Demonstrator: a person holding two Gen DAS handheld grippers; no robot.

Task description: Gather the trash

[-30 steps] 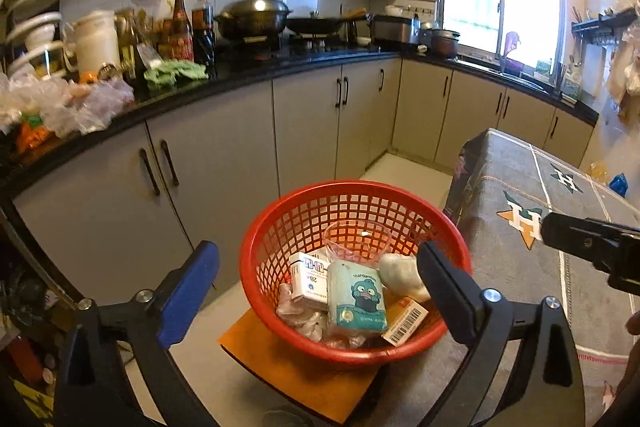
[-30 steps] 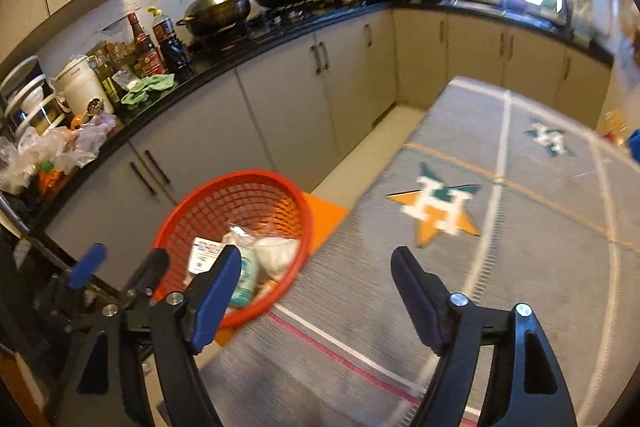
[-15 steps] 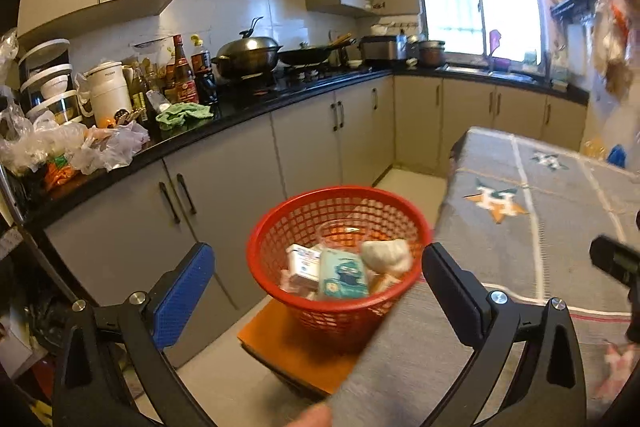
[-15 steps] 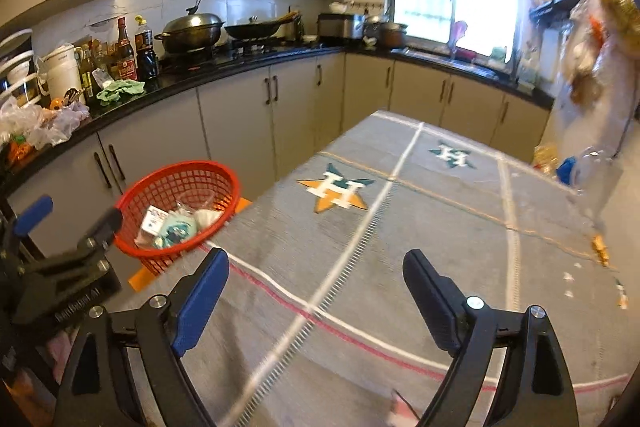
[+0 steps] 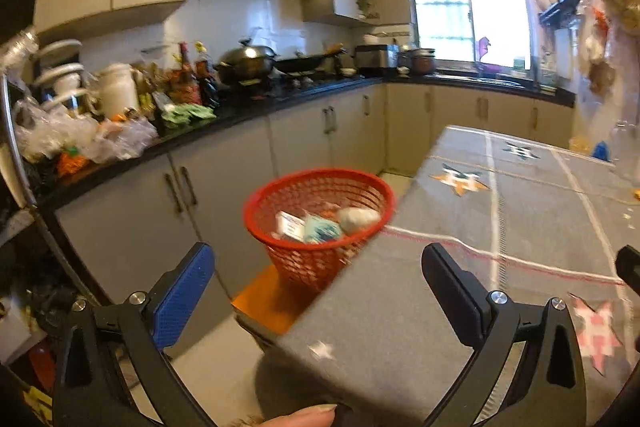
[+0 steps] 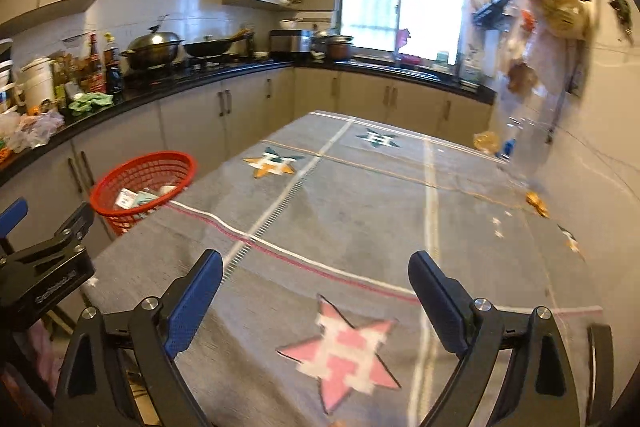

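A red mesh basket (image 5: 320, 219) stands on an orange stool (image 5: 272, 301) beside the table's left edge. It holds several pieces of trash: a white carton (image 5: 291, 225), a teal packet (image 5: 320, 230) and a pale wad (image 5: 357, 219). It also shows in the right wrist view (image 6: 144, 183). My left gripper (image 5: 316, 279) is open and empty, back from the basket. My right gripper (image 6: 315, 287) is open and empty above the grey tablecloth (image 6: 360, 211). Small orange scraps (image 6: 536, 203) lie at the table's far right.
Grey cabinets under a black counter (image 5: 224, 123) run along the left and the back. The counter holds bottles, pots and plastic bags (image 5: 80, 143). A clear bottle (image 6: 520, 155) stands at the table's right edge by the wall. My left gripper's body (image 6: 40, 267) shows at the right view's left edge.
Both grippers have pulled back and up from the basket. The basket now looks smaller and farther. More of the table and kitchen shows. Both grippers stay open.
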